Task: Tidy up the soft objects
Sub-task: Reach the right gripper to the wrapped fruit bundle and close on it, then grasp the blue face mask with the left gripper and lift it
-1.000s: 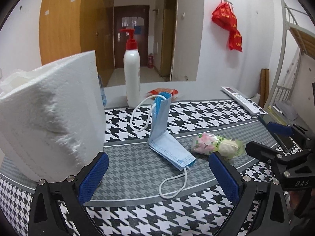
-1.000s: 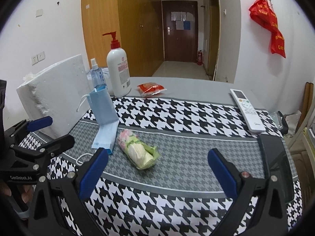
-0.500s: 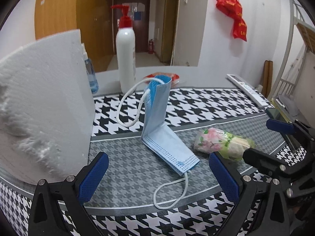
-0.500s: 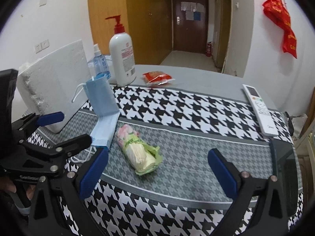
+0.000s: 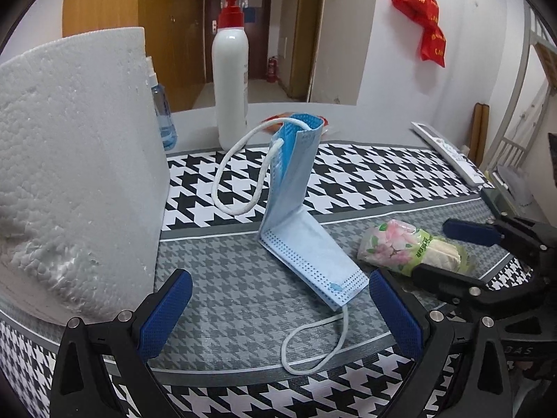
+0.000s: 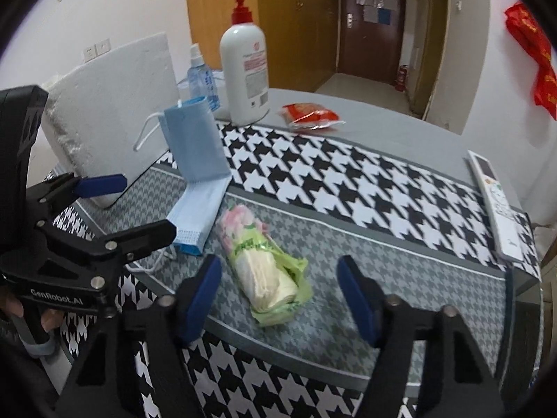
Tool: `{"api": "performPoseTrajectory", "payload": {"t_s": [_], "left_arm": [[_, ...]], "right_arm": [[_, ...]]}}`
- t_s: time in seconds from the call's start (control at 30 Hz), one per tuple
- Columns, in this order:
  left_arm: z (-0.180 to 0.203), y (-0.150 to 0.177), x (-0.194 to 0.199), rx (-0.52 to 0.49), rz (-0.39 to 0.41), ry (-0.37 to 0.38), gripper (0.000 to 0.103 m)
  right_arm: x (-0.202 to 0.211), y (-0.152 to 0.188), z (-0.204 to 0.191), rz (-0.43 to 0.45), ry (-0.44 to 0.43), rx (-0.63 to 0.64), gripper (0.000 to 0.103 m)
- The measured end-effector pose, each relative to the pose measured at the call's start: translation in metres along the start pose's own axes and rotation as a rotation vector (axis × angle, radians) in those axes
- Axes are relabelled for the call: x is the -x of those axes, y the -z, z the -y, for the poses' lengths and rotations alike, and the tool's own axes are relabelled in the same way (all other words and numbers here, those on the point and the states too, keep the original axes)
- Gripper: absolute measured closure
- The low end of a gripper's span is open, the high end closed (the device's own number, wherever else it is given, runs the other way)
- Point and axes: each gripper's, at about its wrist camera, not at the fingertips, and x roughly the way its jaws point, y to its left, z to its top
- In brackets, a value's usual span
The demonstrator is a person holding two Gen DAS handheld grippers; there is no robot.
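We see each hand-held gripper (image 6: pixel 278 292) built of black plastic arms with silver screws, blue ribbed pads (image 6: pixel 203 297) (white "GenRobot.AI" lettering on one).

- Foam block (image 5: pixel 76 181): left and bottom run out of the left wrist view.
- Spray bottle (image 5: pixel 162 115): mostly behind the foam; only one side shows there.
- Red packet (image 5: pixel 278 116): largely hidden behind the face mask (image 5: pixel 296 188) in the left view.
- Tissue pack (image 5: pixel 410 250): near end covered by the right gripper's (image 6: pixel 278 299) lower finger.
- Remote (image 6: pixel 494 202): button print too small to read.
- Pump bottle (image 6: pixel 245 66) label: text unreadable.
- Hand (image 6: pixel 21 313) on left gripper: only fingertips show, the remainder cut off.
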Motion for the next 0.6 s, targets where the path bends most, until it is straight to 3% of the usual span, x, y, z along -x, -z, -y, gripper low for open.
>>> {"api": "performPoseTrajectory", "payload": {"t_s": [0.1,0.13,0.17,0.37,0.6], "left_arm": [[0.002,0.0,0.0,-0.012,-0.002,0.007,0.001],[0.003,0.0,-0.001,-0.015,-0.003,0.006,0.001],[0.003,0.0,-0.002,-0.018,-0.006,0.004,0.001],[0.007,-0.001,-0.008,-0.018,-0.026,0.008,0.001],[0.014,-0.005,-0.016,-0.006,-0.034,-0.001,0.001]], "right_arm": [[-0.007,0.001,0.0,-0.025,-0.026,0.001,0.041],[-0.009,0.001,0.0,-0.029,-0.042,-0.006,0.052],[-0.011,0.001,0.001,-0.033,-0.051,-0.01,0.057],[-0.005,0.005,0.003,-0.02,-0.061,-0.035,0.068],[0.01,0.008,0.025,0.044,-0.106,-0.139,0.07]]}}
